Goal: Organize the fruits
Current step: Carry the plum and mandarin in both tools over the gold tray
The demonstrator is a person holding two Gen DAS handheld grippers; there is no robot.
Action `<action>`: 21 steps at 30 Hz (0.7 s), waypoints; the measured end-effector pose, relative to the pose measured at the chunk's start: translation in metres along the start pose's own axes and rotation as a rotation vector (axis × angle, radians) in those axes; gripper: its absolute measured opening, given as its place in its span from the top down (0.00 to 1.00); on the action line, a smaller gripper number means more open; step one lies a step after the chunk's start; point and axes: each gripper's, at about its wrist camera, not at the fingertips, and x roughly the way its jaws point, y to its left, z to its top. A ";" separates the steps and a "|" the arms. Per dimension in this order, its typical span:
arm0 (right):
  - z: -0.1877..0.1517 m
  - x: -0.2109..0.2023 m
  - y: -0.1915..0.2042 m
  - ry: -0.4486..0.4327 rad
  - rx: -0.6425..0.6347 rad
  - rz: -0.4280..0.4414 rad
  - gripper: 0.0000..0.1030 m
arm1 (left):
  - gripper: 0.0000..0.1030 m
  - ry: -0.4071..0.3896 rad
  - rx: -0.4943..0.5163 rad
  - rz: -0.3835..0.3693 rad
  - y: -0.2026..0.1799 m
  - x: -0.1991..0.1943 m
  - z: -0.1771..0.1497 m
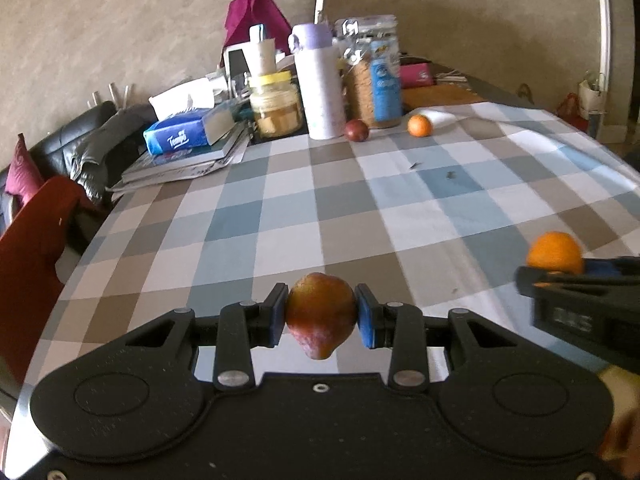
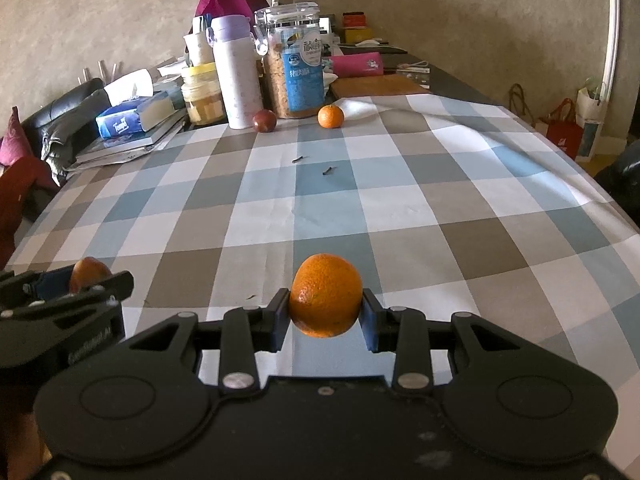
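The left gripper [image 1: 321, 315] has its fingers [image 1: 273, 315] clenched on a reddish pear-shaped fruit [image 1: 320, 314], held clear of the checked surface [image 1: 360, 216] at the lower centre of the left wrist view. The right gripper [image 2: 326, 312] grips an orange [image 2: 326, 295] the same way, low in the centre of its own view, also lifted off the cloth. Each gripper shows at the edge of the other's view, so the two are side by side.

Further out, at the far end of the surface in the upper middle of the frame, a dark red round fruit [image 2: 264, 121] and a small orange fruit [image 2: 331, 116] sit near each other, just in front of a white bottle [image 2: 237, 76] and a clear cereal jar [image 2: 295, 64].

By my reading, two fruits are picked up but not yet placed, and no bowl or basket is in view. The far pair may mark the gathering spot; both held fruits remain to be set down.
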 end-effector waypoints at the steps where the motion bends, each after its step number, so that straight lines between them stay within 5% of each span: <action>1: 0.000 -0.001 0.000 -0.001 0.004 0.002 0.65 | 0.56 0.001 -0.004 -0.007 0.000 -0.005 0.001; 21: 0.001 -0.088 -0.020 -0.088 0.056 0.121 0.64 | 0.56 0.214 -0.121 -0.046 0.000 -0.067 -0.015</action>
